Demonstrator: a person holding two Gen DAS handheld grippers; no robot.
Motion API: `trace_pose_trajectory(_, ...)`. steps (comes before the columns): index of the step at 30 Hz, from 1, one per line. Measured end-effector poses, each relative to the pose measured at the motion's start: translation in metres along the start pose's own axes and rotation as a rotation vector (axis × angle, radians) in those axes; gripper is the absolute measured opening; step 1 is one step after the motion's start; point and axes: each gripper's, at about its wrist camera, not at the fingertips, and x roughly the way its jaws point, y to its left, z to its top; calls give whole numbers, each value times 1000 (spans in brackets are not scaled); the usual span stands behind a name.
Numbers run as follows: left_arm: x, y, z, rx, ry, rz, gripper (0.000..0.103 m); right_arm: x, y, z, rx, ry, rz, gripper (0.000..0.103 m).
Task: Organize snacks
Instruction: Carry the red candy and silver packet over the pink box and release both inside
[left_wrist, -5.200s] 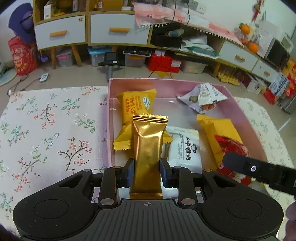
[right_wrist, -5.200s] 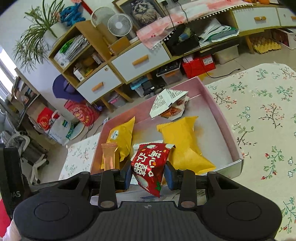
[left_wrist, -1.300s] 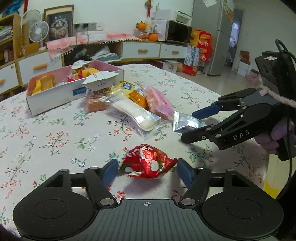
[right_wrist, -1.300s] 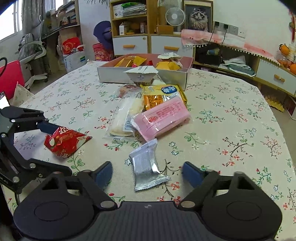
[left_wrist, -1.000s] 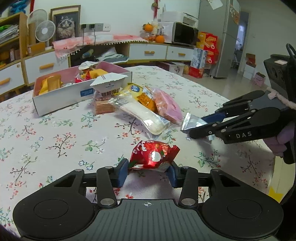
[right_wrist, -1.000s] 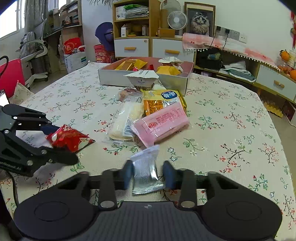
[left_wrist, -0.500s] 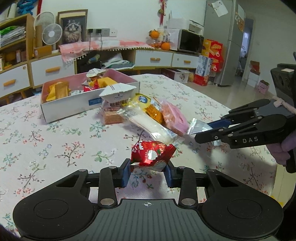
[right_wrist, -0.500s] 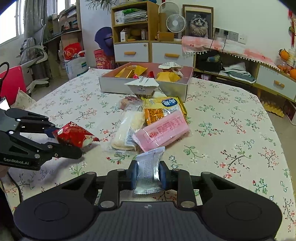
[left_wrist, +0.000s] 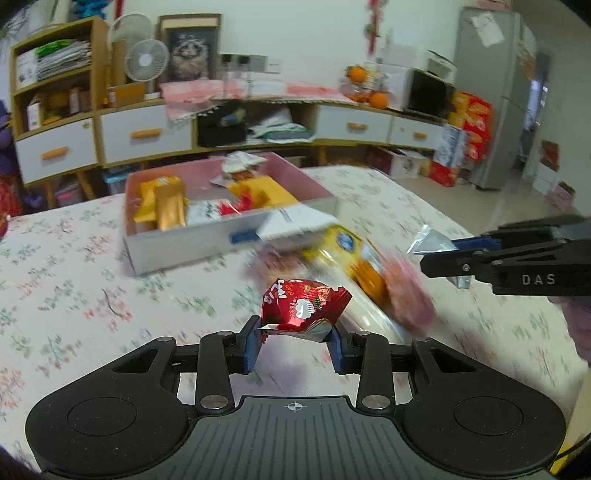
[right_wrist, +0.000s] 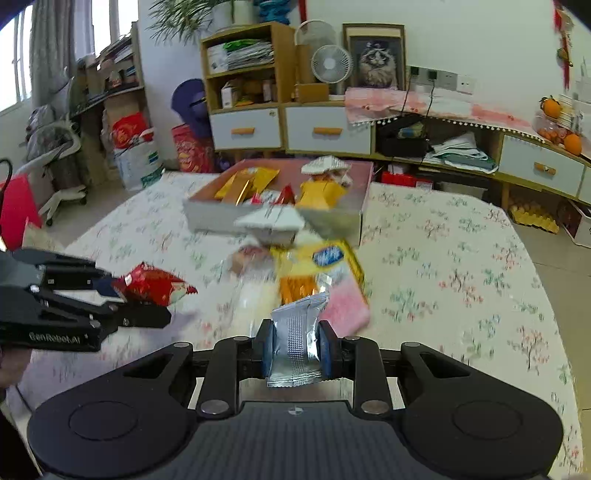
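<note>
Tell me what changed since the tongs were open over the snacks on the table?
The left tongs closed on the red snack, the right tongs on the silver packet, and lifted both. The pink box and the snack pile stayed put.

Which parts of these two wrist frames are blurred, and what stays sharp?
Left wrist view: floral tablecloth and loose snack pile smeared; red packet crisp. Right wrist view: the same pile blurred; silver packet sharp. Both bend at the edges.
</note>
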Motion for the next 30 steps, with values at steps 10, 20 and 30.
trace_pose_trajectory(10,29,33,45,-121,-5,53,34,34,-18,58,105,-68,-24,0)
trace_pose_trajectory(20,78,62,95,-156,8,73,34,83,-44,83,211,-44,-44,0)
trace_pose_trajectory(30,142,89,122,-170,49,110,34,123,-48,92,301,-9,-39,0)
